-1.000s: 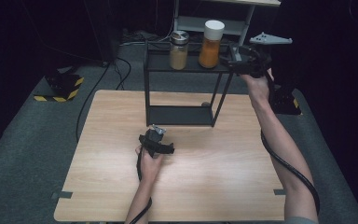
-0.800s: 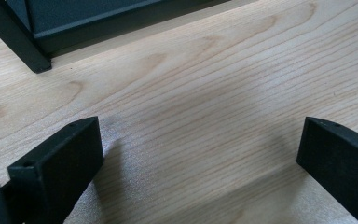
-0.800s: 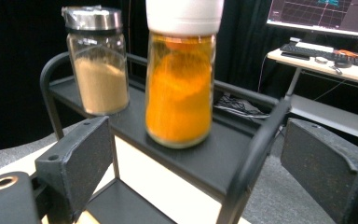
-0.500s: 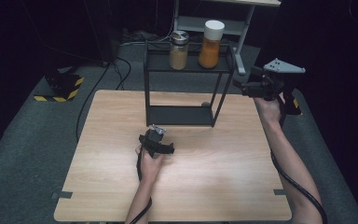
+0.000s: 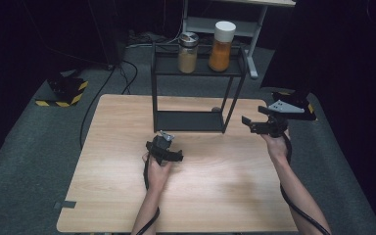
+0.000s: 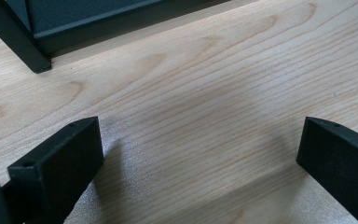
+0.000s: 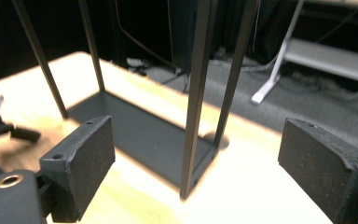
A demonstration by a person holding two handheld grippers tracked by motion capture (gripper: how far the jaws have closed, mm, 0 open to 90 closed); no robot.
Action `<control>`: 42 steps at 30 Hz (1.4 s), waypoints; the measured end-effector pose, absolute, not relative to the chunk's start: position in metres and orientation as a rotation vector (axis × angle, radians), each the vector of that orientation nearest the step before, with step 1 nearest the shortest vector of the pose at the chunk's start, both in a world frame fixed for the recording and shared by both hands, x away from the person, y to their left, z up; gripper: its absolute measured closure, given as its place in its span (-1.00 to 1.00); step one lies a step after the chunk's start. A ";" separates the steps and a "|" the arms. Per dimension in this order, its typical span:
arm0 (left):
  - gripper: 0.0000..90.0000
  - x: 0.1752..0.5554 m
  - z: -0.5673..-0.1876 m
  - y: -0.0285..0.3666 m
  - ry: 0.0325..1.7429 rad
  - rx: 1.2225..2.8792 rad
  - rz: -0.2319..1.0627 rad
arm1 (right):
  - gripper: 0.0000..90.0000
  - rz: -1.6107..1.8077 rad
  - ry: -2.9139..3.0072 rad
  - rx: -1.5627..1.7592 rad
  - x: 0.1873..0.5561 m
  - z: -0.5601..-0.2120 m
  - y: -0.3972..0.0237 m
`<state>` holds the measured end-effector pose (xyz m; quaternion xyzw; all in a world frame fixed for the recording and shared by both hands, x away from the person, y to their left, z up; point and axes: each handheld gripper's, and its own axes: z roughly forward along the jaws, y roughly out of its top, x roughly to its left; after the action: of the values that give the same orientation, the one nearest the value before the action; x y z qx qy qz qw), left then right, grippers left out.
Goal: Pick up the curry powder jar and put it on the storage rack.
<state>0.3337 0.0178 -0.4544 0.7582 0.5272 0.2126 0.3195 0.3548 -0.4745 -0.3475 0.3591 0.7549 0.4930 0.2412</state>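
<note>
rack: black two-tier rack (image 5: 191, 93) at the far middle of the table (image 5: 225, 196); long axis runs left-right across the table; bottom shelf sits on the wood, top shelf up on thin posts
jars: glass jar (image 5: 188, 52) with a metal lid and a taller orange jar (image 5: 222, 40) with a white lid, side by side on the top shelf; both upright; orange one is on the right
right gripper: right gripper (image 5: 257, 126) hangs off the rack's right end, a bit above the table; jaws spread wide, nothing between them; in its own view the rack's near post (image 7: 196, 93) stands right up the middle of the gap, farther off
left gripper: left gripper (image 5: 165, 147) rests low over the wood just in front of the rack's bottom shelf; jaws also wide apart and empty; rack foot (image 6: 32, 56) shows up-left of them
which way: jars are up and to the left of the right jaws, well above the left ones; I'd say the right hand is nearer the orange jar, the left nearer the glass one
guess: any grab means lifting to top-shelf height first
</note>
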 end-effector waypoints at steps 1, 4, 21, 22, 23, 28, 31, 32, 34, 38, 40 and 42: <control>-1.00 0.334 -0.454 0.018 1.386 1.993 0.559 | -0.77 1.339 2.077 0.997 0.356 -0.354 -0.474; -1.00 0.334 -0.454 0.018 1.386 1.993 0.559 | -0.77 1.318 2.103 1.054 0.357 -0.373 -0.474; -1.00 0.334 -0.454 0.018 1.386 1.993 0.559 | -0.77 1.169 2.220 1.195 0.363 -0.437 -0.450; -0.99 0.334 -0.454 0.018 1.386 1.993 0.559 | -0.77 1.165 2.226 1.195 0.363 -0.439 -0.448; -1.00 0.334 -0.454 0.018 1.386 1.993 0.559 | -0.77 1.162 2.229 1.197 0.363 -0.441 -0.447; -1.00 0.334 -0.454 0.018 1.386 1.993 0.559 | -0.77 1.144 2.245 1.209 0.363 -0.447 -0.440; -1.00 0.334 -0.454 0.018 1.386 1.993 0.560 | -0.77 1.123 2.252 1.215 0.363 -0.450 -0.435; -1.00 0.334 -0.455 0.018 1.386 1.993 0.560 | -0.77 1.115 2.257 1.216 0.363 -0.451 -0.434; -1.00 0.334 -0.454 0.018 1.386 1.993 0.560 | -0.77 1.105 2.265 1.220 0.364 -0.452 -0.432; -0.99 0.333 -0.454 0.017 1.388 1.992 0.562 | -0.75 1.051 2.281 1.203 0.363 -0.450 -0.424; -0.99 0.333 -0.455 0.017 1.388 1.992 0.562 | -0.76 1.027 2.293 1.192 0.363 -0.449 -0.420; -0.99 0.333 -0.455 0.017 1.388 1.992 0.562 | -0.78 0.978 2.310 1.168 0.364 -0.448 -0.413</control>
<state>0.3333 0.0173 -0.4545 0.7575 0.5279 0.2136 0.3192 0.3637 -0.4129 -0.4476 0.4148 0.8202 0.3473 0.1859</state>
